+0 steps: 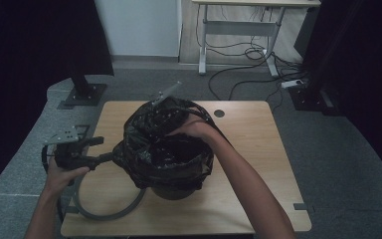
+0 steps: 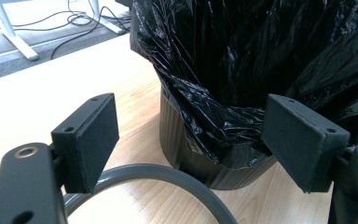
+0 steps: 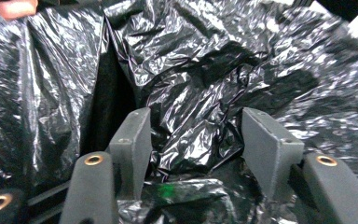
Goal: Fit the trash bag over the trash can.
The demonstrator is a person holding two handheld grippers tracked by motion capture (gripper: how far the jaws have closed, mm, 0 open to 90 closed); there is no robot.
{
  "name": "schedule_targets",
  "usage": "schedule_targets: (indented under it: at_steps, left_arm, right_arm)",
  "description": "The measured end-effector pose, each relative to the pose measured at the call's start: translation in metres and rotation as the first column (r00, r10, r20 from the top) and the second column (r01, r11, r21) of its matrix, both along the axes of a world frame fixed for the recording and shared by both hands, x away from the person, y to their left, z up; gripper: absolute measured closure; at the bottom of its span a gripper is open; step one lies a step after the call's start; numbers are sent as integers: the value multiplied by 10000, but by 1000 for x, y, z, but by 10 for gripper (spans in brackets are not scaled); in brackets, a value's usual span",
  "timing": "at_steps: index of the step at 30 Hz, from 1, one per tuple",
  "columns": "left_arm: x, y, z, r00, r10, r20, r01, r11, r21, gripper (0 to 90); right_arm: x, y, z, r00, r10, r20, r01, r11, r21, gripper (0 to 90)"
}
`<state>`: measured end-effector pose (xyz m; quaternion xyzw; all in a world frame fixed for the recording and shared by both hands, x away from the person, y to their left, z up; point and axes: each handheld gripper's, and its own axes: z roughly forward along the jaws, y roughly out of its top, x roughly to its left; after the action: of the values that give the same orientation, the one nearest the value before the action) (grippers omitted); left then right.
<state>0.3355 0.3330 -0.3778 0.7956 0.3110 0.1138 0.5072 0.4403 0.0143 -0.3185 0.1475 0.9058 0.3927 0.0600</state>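
The right gripper (image 3: 193,140) is sunk into the crumpled black plastic bin liner (image 1: 166,144), jaws apart with loose film between the pads, nothing clamped. The left gripper (image 2: 191,140), jaws wide apart and empty, faces the liner's outer skirt. The liner drapes a dark ribbed cylindrical bin (image 2: 186,154) on the light wooden counter (image 1: 258,149).

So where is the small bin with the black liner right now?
In the high view the bin stands mid-table, slightly toward the person's side, with the black liner draped over its rim, between the left gripper and the right forearm.
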Motion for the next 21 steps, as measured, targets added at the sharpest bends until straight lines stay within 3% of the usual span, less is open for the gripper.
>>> schedule_targets:
  at_steps: [8,14,21]
  left_arm:
    - [-1,3,0,10000,61,5,-61,10000,-29,192]
    - [0,5,-1,9999,114,0,-114,9999,-94,194]
    - [0,5,-1,9999,112,-14,-112,9999,-84,194]
  right_arm:
    - [-2,8,-12,9992,262,-297,-279,9979,-578,355]
    - [-2,12,-17,9968,389,-705,-439,9965,-709,326]
    - [-4,19,-26,9943,575,-897,-693,9884,-1350,300]
